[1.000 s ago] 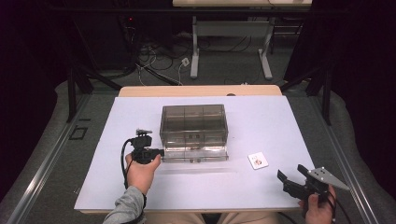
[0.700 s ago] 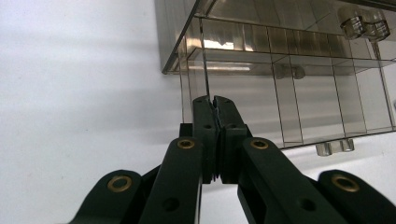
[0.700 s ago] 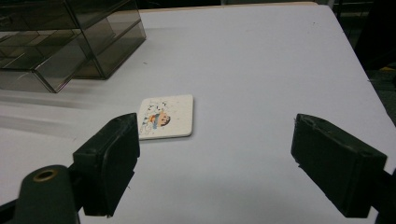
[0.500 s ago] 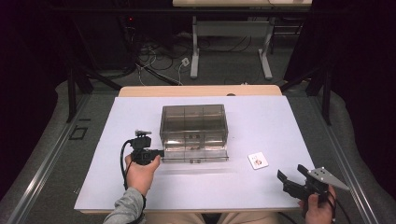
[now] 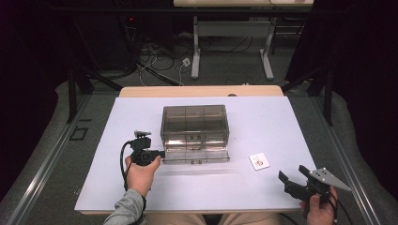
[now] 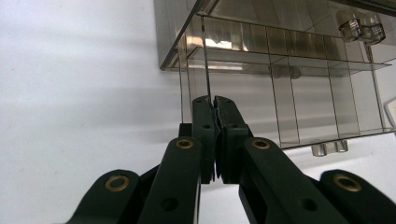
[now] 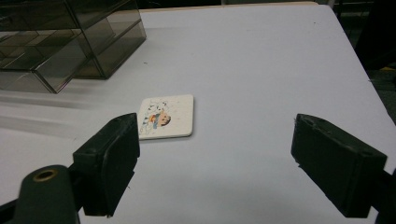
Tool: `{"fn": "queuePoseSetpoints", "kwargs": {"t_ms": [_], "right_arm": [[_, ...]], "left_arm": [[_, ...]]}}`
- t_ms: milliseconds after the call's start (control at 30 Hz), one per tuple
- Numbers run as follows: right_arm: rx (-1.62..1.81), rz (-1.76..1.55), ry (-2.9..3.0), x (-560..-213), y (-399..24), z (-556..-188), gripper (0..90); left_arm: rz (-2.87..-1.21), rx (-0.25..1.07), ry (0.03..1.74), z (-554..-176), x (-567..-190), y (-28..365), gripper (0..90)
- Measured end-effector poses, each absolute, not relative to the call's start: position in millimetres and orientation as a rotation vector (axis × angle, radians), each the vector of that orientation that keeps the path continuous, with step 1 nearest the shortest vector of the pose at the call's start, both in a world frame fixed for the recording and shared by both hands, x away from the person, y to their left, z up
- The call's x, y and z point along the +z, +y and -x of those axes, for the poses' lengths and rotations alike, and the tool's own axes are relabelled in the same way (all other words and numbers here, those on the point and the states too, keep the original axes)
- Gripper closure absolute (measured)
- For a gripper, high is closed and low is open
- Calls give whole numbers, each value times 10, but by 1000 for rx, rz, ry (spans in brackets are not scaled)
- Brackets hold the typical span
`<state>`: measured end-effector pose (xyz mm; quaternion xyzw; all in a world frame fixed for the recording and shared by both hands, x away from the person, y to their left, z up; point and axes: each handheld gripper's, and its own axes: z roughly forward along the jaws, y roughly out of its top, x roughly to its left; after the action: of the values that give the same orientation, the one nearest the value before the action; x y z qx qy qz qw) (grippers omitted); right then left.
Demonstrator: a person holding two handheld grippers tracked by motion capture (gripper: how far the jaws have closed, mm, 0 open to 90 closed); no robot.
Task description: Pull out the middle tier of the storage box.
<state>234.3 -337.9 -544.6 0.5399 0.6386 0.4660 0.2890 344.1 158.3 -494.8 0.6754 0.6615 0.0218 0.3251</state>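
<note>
Jaws of the left gripper (image 6: 214,105) are pressed together on the thin front edge of a drawer (image 5: 196,157) at the bottom of the smoky clear drawer box (image 5: 195,124), which sits near the middle of the white table (image 5: 281,117). The drawer juts out toward the person at the box's six o'clock, and the pinch sits at its left corner, likely because a thin wall there gives the pads something to bite for pulling or pushing the drawer along its track. In the left gripper view the two black pads meet with only the clear panel edge between them. The left hand (image 5: 141,173) lies low on the table at about eight o'clock from the box, forearm coming in from the bottom edge, the gripper pointing level toward three o'clock into the drawer front.

Farther right, a small white card (image 5: 259,161) with a cartoon print lies flat at roughly four o'clock from the box, well apart from it; it is probably what goes into the drawer.

At five o'clock of the table, the right gripper (image 5: 294,183) hangs near the front edge with jaws spread wide and nothing between them. In the right gripper view the card (image 7: 166,116) lies ahead, just beyond the left pad. The right hand (image 5: 321,211) holds it level, aimed toward ten o'clock, seemingly waiting while the drawer is handled.
</note>
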Motion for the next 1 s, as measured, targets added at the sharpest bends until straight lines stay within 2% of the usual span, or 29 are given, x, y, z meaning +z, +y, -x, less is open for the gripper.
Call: {"fn": "queuePoseSetpoints", "kwargs": {"t_ms": [267, 600, 1000], "right_arm": [[1242, -1441, 1705, -5446, -3380, -2342, 152], [1241, -1444, 1703, -5445, -3379, -2339, 152], [1228, -1438, 1711, -5455, -3374, -2340, 152]], "left_arm": [[-1766, 62, 1732, -3438, -4956, 1583, 873], [-1748, 87, 1710, -3417, -4926, 1621, 785], [-1738, 132, 1642, -3342, -4874, 1685, 597]]}}
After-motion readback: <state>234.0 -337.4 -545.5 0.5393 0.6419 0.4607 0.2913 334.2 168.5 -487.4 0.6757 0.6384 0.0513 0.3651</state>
